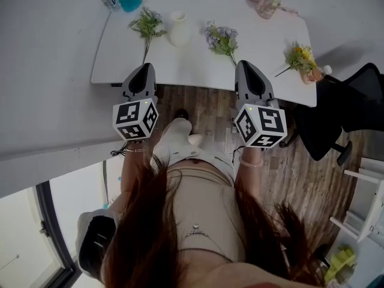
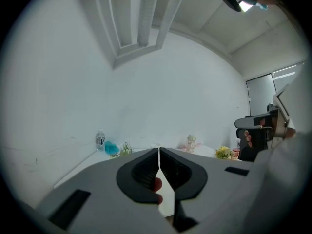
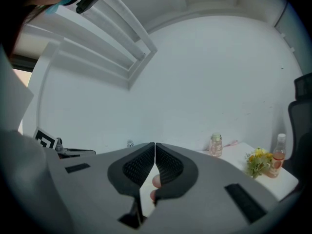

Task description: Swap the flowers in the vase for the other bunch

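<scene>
So the vase stands upright toward the far side of the table, and from the head view it looks empty, with no stems poking out of the mouth. A leafy bunch lies flat just to its left and a purple bunch lies flat just to its right, neither one touching it. A yellow bunch sits well off at the right end beside a bottle, so it's probably not part of the job. The best guess is that the old flowers are already out and the new ones haven't gone in, though nothing here shows which bunch is which. Both grippers hang over the near edge of the table, well short of everything. The left gripper has its jaws pressed together with nothing in them, and the right gripper is the same — closed and empty. Whichever one goes next has to open up first, reach across to a bunch, and pinch it low on the stems, since they lie flat on the tabletop. Then it needs to tip the bunch upright and thread the stems into that narrow mouth — the other gripper could steady the vase, which looks light enough to tip.
</scene>
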`<state>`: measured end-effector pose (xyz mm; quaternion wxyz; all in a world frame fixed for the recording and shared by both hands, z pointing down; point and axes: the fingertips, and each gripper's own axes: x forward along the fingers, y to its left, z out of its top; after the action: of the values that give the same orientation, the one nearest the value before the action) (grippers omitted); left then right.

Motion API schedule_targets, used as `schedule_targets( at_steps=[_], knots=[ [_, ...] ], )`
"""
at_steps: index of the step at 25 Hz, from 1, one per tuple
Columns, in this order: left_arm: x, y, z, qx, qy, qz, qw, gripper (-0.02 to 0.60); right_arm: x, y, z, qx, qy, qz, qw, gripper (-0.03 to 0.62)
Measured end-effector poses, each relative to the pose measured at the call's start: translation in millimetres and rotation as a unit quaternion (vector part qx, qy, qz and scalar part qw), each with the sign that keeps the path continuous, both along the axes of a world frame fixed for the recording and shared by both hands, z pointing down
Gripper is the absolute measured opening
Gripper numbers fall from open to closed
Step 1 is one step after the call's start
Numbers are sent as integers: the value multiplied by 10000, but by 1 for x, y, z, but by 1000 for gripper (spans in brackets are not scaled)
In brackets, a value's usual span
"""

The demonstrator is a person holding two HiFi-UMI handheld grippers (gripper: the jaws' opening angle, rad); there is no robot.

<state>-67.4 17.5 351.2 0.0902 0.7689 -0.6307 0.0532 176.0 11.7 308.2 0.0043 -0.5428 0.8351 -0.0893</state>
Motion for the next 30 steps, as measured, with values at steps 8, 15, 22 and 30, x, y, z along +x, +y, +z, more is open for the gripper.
schedule_targets(
  at_steps=[8, 15, 22, 30],
  knots=[
    [9, 17, -7, 62, 29, -9, 10000, 11, 12, 17, 1, 18, -64, 14, 10000, 28],
    [12, 4, -17, 80, -77, 13, 9999, 11, 28, 6, 9, 30, 140, 43, 9999, 28],
    [5, -41, -16, 54, -4, 152, 9999, 11, 34, -26, 21, -180, 270, 110, 9994, 29],
    [-14, -103, -10, -8, -152, 56, 9999, 11, 28, -77, 45, -622, 443, 77, 9970, 74]
  ],
)
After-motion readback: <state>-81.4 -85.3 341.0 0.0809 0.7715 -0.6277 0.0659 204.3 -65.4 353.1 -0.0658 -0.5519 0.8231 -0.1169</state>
